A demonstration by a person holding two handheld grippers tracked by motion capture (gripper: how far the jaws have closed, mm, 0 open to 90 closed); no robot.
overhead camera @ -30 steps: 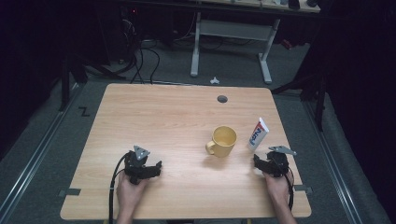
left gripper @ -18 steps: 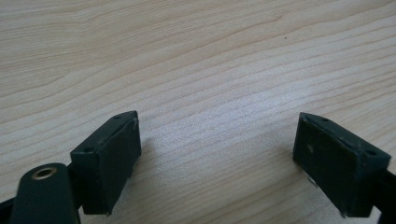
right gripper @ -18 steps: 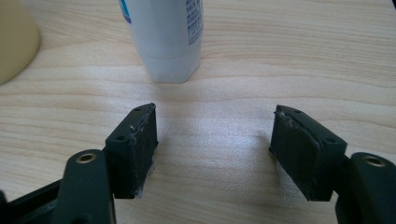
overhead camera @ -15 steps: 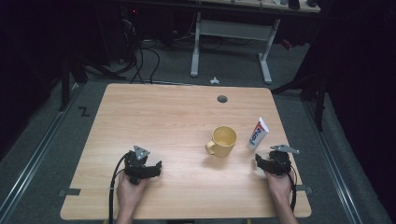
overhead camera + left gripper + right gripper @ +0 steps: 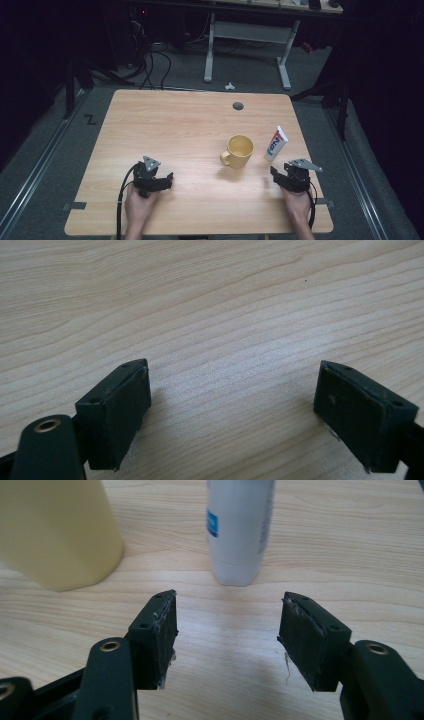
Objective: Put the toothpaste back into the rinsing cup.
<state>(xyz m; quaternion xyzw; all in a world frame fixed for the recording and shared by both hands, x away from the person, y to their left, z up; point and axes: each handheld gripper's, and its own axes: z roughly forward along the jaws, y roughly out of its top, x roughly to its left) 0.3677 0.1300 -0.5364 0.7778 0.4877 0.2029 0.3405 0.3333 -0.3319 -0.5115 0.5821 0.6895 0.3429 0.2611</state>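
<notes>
Wooden table (image 5: 175,125), dark cluttered room

Table (image 5: 200,125) lit bright from above, surroundings v. dark; high view soft, close-ups sharp w/ mild glare.

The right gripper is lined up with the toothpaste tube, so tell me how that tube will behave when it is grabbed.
The toothpaste tube stands upright on its narrow cap, so a nudge would probably tip it. It looks like soft plastic, likely to give under the pads. The yellow mug stands close beside it, so it might fall against that.
</notes>
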